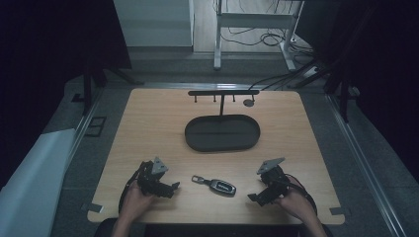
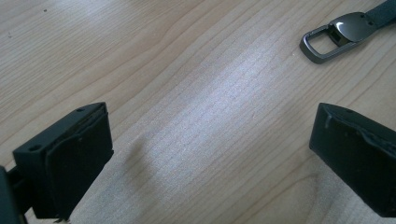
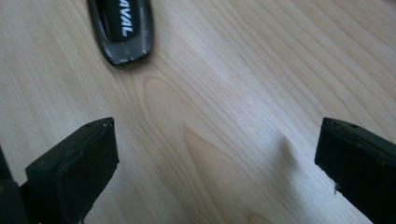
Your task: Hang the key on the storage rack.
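Near the front edge of the table [image 1: 148, 118], seen from the high view:
Key fob: the key fob [image 1: 221, 186] lies flat on the wood between the two grippers, its metal ring [image 1: 198, 179] pointing to about 10 o'clock.
Left gripper: the left gripper [image 1: 170, 189] sits at 9 o'clock of the key fob, jaws wide apart and holding nothing; its own view has the ring at 1 o'clock.
Right gripper: the right gripper [image 1: 257, 197] sits at 3 o'clock of the key fob, jaws also spread, nothing between them.
Tray: a dark oval tray [image 1: 222, 133] lies at 12 o'clock, well apart.
Rack: a black hook rack [image 1: 223, 93] stands just behind the tray.
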{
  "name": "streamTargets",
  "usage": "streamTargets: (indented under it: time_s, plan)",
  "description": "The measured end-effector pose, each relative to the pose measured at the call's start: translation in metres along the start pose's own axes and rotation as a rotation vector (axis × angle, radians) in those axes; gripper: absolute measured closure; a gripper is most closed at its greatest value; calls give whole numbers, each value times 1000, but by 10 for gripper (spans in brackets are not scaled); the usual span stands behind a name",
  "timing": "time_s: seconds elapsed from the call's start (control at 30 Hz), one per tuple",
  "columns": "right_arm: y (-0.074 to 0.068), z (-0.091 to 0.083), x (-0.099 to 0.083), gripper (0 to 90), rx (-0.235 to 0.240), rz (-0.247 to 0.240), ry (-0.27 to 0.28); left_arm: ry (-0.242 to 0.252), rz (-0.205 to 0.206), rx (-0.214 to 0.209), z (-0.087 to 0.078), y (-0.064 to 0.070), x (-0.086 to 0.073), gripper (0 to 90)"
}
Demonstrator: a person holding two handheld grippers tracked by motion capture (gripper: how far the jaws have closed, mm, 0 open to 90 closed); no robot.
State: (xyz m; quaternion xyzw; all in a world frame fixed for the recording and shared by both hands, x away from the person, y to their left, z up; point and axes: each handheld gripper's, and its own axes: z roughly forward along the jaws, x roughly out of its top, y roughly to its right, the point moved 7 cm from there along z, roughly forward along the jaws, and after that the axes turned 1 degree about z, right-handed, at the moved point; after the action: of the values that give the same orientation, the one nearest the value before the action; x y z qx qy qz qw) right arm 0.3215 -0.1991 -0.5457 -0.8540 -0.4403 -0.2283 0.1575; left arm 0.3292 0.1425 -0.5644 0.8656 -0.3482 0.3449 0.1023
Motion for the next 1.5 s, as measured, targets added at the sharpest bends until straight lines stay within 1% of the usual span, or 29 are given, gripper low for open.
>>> streamTargets:
  time_s: [0.07, 0.13, 0.2, 0.3, 0.4, 0.57, 0.67, 0.7, 0.77, 0.87, 0.9, 0.93, 1.07, 1.17, 1.23, 1.4, 1.43, 1.5]
  plan:
    - [-4, 2, 4, 0, -7, -18, -22, -3, 1, 0, 0, 0, 0, 0]
    - [-7, 3, 9, 0, -2, -29, -42, -3, 4, 0, 0, 0, 0, 0]
    - [-10, 4, 15, 10, 7, -31, -48, -3, 4, 1, 0, 0, 0, 0]
    - [-14, 7, 23, 16, 18, -46, -65, -2, 3, 2, 0, -1, 0, 0]
    - [-18, 13, 28, 23, 20, -64, -113, -2, 0, 2, -1, -1, 0, 0]
    - [-29, 22, 39, 45, 29, -119, -177, -6, 1, 2, -1, -2, -1, 0]
    - [-36, 28, 46, 80, 21, -159, -215, -7, 1, 0, -1, -2, -1, 0]
    - [-38, 30, 49, 102, 17, -168, -222, -7, 1, 0, -1, -2, -1, 0]
    - [-41, 33, 56, 119, 19, -200, -241, -5, -3, 3, -1, -2, -1, 0]
    - [-46, 38, 63, 134, 12, -225, -260, -2, -5, 2, -2, -2, -1, 0]
    - [-46, 38, 63, 134, 12, -225, -260, -2, -5, 2, -2, -2, -1, 0]
    - [-49, 42, 70, 147, 9, -239, -280, -1, -6, 2, -2, -2, -1, 0]
    - [-54, 48, 78, 197, 13, -259, -316, -3, -4, 3, -2, -2, -1, 0]
    - [-57, 53, 84, 242, 8, -270, -357, -2, -4, 3, -2, -2, -1, 0]
    - [-58, 58, 87, 273, 0, -288, -388, -2, -4, 2, -2, -3, -1, 0]
    - [-60, 65, 91, 338, -8, -293, -441, -4, -2, 1, -3, -3, -1, 0]
    - [-61, 66, 91, 343, -5, -299, -457, -4, -1, 1, -3, -3, -1, 0]
    - [-63, 68, 92, 373, 4, -301, -467, -5, 0, 1, -3, -3, -1, 0]
